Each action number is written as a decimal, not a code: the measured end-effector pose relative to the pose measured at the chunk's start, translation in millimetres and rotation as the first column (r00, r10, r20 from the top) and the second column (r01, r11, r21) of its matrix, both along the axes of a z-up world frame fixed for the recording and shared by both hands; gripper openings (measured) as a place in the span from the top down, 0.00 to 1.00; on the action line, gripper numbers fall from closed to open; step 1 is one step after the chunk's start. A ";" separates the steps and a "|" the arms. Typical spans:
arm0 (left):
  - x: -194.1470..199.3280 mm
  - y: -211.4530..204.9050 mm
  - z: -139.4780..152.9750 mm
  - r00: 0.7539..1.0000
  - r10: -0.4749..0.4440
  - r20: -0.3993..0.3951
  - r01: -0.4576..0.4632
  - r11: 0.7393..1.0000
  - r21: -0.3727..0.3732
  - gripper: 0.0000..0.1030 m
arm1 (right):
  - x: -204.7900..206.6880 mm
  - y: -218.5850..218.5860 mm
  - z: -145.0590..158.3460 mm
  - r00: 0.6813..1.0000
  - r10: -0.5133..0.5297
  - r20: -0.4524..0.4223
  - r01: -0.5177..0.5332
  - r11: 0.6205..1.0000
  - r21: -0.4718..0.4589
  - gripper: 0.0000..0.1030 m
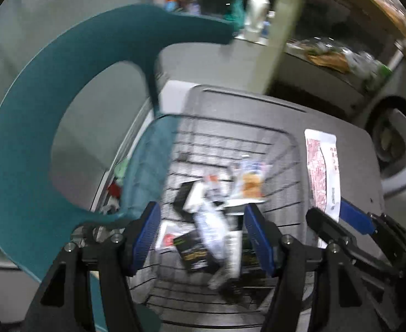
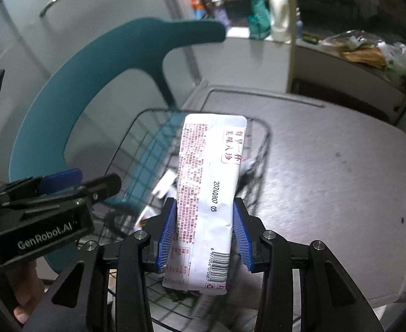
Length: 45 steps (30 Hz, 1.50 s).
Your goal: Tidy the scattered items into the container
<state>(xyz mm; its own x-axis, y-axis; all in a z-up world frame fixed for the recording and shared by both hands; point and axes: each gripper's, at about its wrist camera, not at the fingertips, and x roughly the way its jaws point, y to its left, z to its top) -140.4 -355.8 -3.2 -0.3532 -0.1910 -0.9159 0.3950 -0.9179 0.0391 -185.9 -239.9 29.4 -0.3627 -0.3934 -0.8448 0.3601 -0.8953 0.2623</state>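
While the right gripper (image 2: 205,232) clamps a white printed sachet (image 2: 203,193) above the wire basket (image 2: 261,149), the left gripper (image 1: 200,238) hangs open, empty, over the basket's packets

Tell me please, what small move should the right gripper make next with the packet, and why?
Probably carry the white packet a little further over the wire basket before letting go. The right gripper is clamped on it, the basket sits just ahead and already holds other packets, and the left gripper is open and empty.

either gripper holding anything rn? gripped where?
Right gripper: shut on the white sachet, blue fingers pinching its long edges near the barcode end. Left gripper: open, holding nothing, above the wire basket.
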 end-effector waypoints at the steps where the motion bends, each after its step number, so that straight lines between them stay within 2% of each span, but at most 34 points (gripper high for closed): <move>1: 4.9 -8.6 -3.4 1.000 0.015 0.004 -0.015 1.000 0.010 0.33 | 2.1 -5.4 -1.0 1.000 0.003 0.003 -0.003 1.000 -0.006 0.58; 4: 17.5 -23.5 -11.6 0.999 0.033 0.005 -0.033 0.999 0.031 0.33 | 5.4 -8.9 -2.3 1.000 -0.014 0.004 0.014 1.000 -0.010 0.58; 6: 18.6 -26.8 -16.4 1.000 0.027 0.008 -0.027 0.999 0.035 0.33 | 4.7 -9.6 -3.0 1.000 -0.023 0.007 0.023 1.000 -0.008 0.53; 8: 16.2 -26.4 -19.3 1.000 0.020 0.008 -0.020 0.999 0.048 0.33 | 5.9 -6.6 -1.1 0.999 -0.039 -0.001 0.039 0.999 0.004 0.49; 13: 14.0 -17.7 -19.2 1.000 -0.007 -0.003 0.007 0.997 0.072 0.33 | 7.2 15.0 4.0 0.997 -0.070 -0.027 0.070 0.997 0.021 0.48; 22: -0.8 39.3 -14.6 0.996 -0.095 -0.001 0.094 0.992 0.082 0.33 | 32.8 105.6 20.7 0.970 -0.216 -0.109 0.227 0.969 0.098 0.45; 26: -0.9 76.3 -13.7 0.986 -0.167 0.000 0.167 0.982 0.092 0.33 | 55.6 158.9 21.6 0.956 -0.276 -0.104 0.286 0.954 0.094 0.45; 32: 5.8 120.1 -10.4 0.972 -0.237 -0.005 0.236 0.968 0.079 0.33 | 87.0 210.4 15.8 0.933 -0.349 -0.089 0.356 0.931 0.085 0.45; 38: 32.7 139.4 -12.8 0.967 -0.252 -0.030 0.253 0.967 0.039 0.33 | 118.2 225.8 11.3 0.914 -0.368 -0.174 0.387 0.918 0.090 0.45; 40: 40.5 139.6 -14.1 0.967 -0.250 -0.040 0.251 0.967 0.039 0.33 | 130.9 229.8 7.0 0.909 -0.375 -0.181 0.391 0.918 0.063 0.45; 45: 70.8 140.7 -24.4 0.963 -0.262 -0.070 0.263 0.965 0.005 0.32 | 157.2 223.9 -6.9 0.903 -0.358 -0.239 0.382 0.922 0.061 0.45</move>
